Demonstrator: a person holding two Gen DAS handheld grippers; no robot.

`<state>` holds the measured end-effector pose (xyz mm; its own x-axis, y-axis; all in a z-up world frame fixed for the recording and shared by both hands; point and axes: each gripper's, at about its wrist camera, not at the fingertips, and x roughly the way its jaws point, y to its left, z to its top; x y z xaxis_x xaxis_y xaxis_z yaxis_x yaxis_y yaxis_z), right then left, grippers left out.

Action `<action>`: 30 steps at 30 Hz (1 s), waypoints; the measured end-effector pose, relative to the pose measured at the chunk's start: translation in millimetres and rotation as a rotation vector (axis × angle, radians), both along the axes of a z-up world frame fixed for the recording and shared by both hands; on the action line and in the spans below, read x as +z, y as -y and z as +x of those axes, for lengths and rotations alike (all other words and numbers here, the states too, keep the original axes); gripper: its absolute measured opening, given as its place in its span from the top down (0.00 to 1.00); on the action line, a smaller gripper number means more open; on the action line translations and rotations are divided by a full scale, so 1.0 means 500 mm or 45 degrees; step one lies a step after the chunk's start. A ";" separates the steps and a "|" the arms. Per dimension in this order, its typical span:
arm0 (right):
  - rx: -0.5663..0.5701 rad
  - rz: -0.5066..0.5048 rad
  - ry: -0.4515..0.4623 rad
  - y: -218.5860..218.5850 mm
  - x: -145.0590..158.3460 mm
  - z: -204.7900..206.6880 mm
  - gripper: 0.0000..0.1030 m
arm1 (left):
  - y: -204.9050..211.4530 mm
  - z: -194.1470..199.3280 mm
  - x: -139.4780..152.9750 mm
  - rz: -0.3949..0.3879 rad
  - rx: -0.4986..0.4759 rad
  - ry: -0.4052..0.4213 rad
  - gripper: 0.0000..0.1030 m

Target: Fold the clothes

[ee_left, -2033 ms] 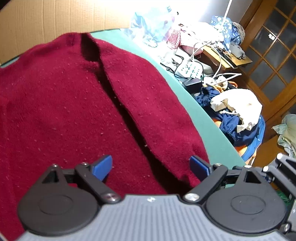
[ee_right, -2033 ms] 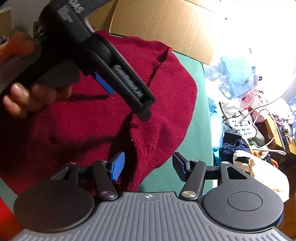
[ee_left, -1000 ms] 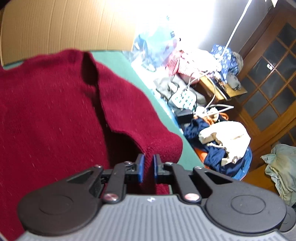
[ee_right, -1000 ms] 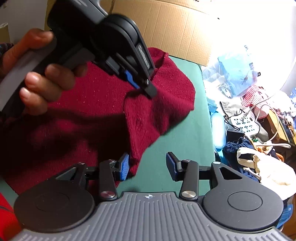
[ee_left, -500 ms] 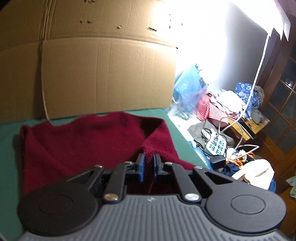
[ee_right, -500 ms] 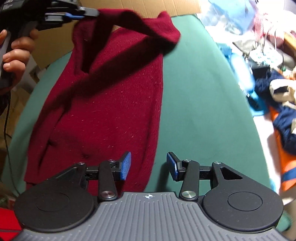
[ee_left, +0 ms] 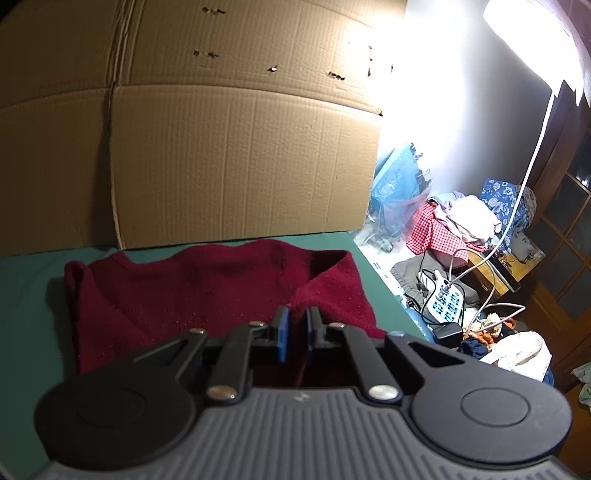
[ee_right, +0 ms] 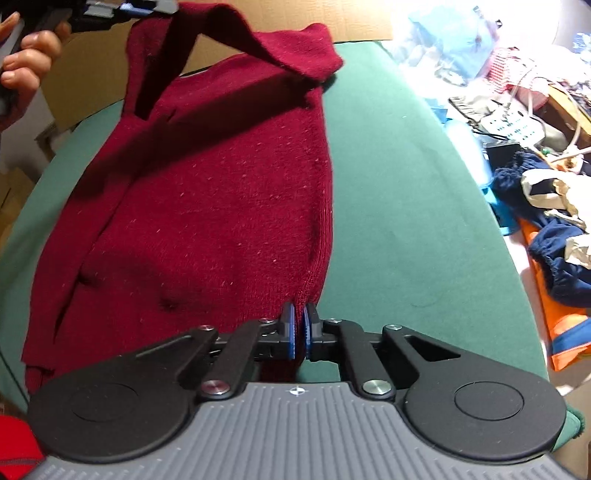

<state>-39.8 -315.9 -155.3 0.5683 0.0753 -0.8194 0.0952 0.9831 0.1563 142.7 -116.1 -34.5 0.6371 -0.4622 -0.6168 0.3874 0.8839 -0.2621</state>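
Observation:
A dark red knitted sweater (ee_right: 221, 184) lies lengthwise on the green table (ee_right: 406, 221). My right gripper (ee_right: 298, 332) sits at its near right hem corner, jaws closing tight with the knit edge pinched between the blue pads. Up at the far left, a hand (ee_right: 29, 55) holds my left gripper (ee_right: 147, 5), which is shut on a sleeve end and lifts it in an arch above the body. In the left wrist view the left gripper (ee_left: 295, 328) is shut on that red fold, with the sweater (ee_left: 207, 291) spread beyond it.
A big cardboard sheet (ee_left: 221, 147) stands along the table's far edge. Off the right side lie a power strip with cables (ee_right: 513, 127), a heap of navy and white clothes (ee_right: 554, 221) and a checked cloth pile (ee_left: 439, 232). Something red (ee_right: 14, 443) shows at the near left.
My right gripper's jaws went from open beside the hem to shut on its edge. My left gripper carried the sleeve end up and toward the far side.

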 end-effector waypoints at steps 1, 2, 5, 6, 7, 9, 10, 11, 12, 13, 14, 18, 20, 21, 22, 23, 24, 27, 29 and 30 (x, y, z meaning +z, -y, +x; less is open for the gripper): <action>-0.013 -0.014 0.012 0.000 0.005 0.002 0.95 | -0.005 0.003 0.001 -0.004 0.001 -0.003 0.96; -0.025 -0.028 0.023 -0.001 0.010 0.004 0.95 | -0.009 0.006 0.003 -0.003 -0.001 -0.003 0.96; -0.025 -0.101 0.067 -0.012 0.032 0.009 0.95 | -0.021 0.015 0.016 0.009 -0.007 0.021 0.96; -0.021 -0.128 0.079 -0.017 0.039 0.010 0.95 | -0.026 0.018 0.022 0.008 -0.005 0.031 0.96; -0.015 -0.153 0.085 -0.024 0.042 0.009 0.95 | -0.031 0.021 0.031 0.003 -0.001 0.042 0.96; 0.005 -0.201 0.091 -0.039 0.047 0.010 0.95 | -0.042 0.028 0.049 -0.008 0.008 0.066 0.96; 0.019 -0.223 0.092 -0.048 0.049 0.009 0.95 | -0.051 0.030 0.057 -0.018 0.013 0.076 0.96; 0.034 -0.242 0.092 -0.057 0.050 0.006 0.95 | -0.062 0.031 0.065 -0.029 0.018 0.085 0.96; 0.051 -0.259 0.091 -0.066 0.052 0.002 0.95 | -0.073 0.033 0.072 -0.040 0.023 0.093 0.96; 0.070 -0.272 0.091 -0.074 0.054 -0.003 0.95 | -0.083 0.034 0.080 -0.051 0.029 0.102 0.96; 0.089 -0.284 0.092 -0.082 0.056 -0.005 0.95 | -0.095 0.036 0.085 -0.053 0.034 0.110 0.96; 0.140 -0.275 0.111 -0.104 0.069 -0.009 0.95 | -0.146 0.048 0.094 -0.043 0.072 0.123 0.96; 0.166 -0.263 0.120 -0.117 0.076 -0.005 0.95 | -0.174 0.053 0.097 -0.043 0.102 0.125 0.96; 0.181 -0.260 0.124 -0.125 0.077 -0.003 0.95 | -0.189 0.055 0.099 -0.045 0.120 0.126 0.96; 0.200 -0.262 0.125 -0.134 0.077 -0.001 0.95 | -0.204 0.056 0.101 -0.048 0.134 0.126 0.96; 0.219 -0.263 0.127 -0.143 0.077 0.001 0.95 | -0.219 0.057 0.102 -0.052 0.150 0.128 0.96; 0.239 -0.265 0.126 -0.152 0.076 0.003 0.95 | -0.235 0.057 0.104 -0.057 0.168 0.131 0.96; 0.306 -0.267 0.113 -0.175 0.069 0.004 0.95 | -0.282 0.060 0.110 -0.075 0.223 0.130 0.96; 0.350 -0.266 0.097 -0.188 0.061 0.006 0.94 | -0.309 0.063 0.111 -0.084 0.258 0.127 0.96; 0.365 -0.267 0.093 -0.195 0.058 0.006 0.94 | -0.321 0.065 0.111 -0.086 0.277 0.125 0.96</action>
<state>-36.7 -218.4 -126.4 0.6059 0.0749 -0.7920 -0.1933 0.9796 -0.0553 175.1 44.6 20.9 0.7815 -0.3455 -0.5194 0.2164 0.9311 -0.2938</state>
